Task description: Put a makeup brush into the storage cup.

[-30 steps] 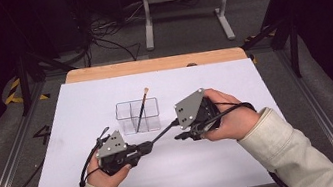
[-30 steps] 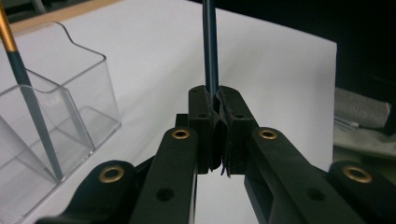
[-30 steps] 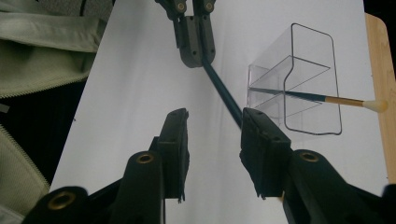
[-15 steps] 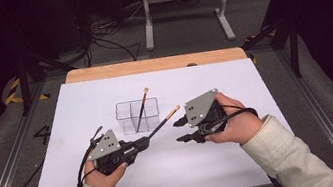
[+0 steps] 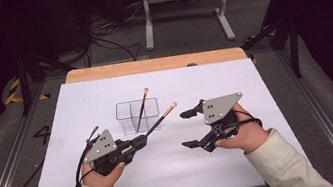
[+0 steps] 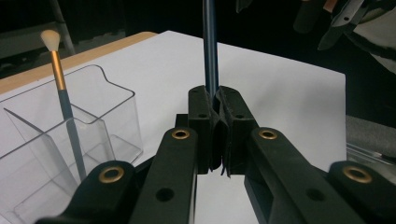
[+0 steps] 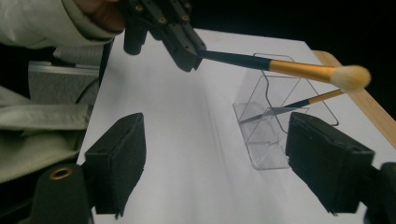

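Your right tool (image 5: pixel 189 129) has just opened, empty, releasing the brush (image 5: pixel 161 120); left tool (image 5: pixel 145 138) grips it. Next: drop it into the holder (image 5: pixel 127 111).

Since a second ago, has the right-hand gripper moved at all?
Yes. The right gripper has drawn away rightward from the clear organizer, its fingers just opening with nothing between them; the left gripper holds the brush.

Both sleeves (image 5: pixel 279 164) are pale beige. Each gripper (image 5: pixel 191 129) is black, topped by a grey three-cornered plate (image 5: pixel 221 107) with small holes. Brass-coloured rivets, apparently, stud the fingers (image 6: pixel 180 163).
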The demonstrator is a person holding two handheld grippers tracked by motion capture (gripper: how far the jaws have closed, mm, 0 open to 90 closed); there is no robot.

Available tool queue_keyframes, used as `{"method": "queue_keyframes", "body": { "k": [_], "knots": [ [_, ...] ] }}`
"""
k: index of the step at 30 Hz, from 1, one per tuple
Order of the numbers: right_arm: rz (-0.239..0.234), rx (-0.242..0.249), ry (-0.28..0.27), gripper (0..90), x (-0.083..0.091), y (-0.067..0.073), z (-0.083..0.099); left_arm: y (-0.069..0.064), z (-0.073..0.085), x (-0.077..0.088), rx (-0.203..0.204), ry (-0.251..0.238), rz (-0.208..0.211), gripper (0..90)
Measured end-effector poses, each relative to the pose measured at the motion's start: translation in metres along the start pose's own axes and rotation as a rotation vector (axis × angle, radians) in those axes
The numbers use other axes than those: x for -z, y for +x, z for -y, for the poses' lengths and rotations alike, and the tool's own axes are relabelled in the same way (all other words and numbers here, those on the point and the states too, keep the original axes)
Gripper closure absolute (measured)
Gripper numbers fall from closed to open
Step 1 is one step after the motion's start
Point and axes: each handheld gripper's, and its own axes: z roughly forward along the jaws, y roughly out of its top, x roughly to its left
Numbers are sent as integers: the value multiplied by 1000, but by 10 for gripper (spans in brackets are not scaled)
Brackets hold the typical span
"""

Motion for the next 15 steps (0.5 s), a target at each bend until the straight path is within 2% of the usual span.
{"method": "queue_keyframes", "body": {
  "k": [10,15],
  "knots": [
    [31,-143,-153,172,3,-3,21,-1,-1,2,-1,-32,1,844],
    [65,-189,-199,137,0,-1,30,-2,-1,2,-6,-38,2,844]
  ]
}}
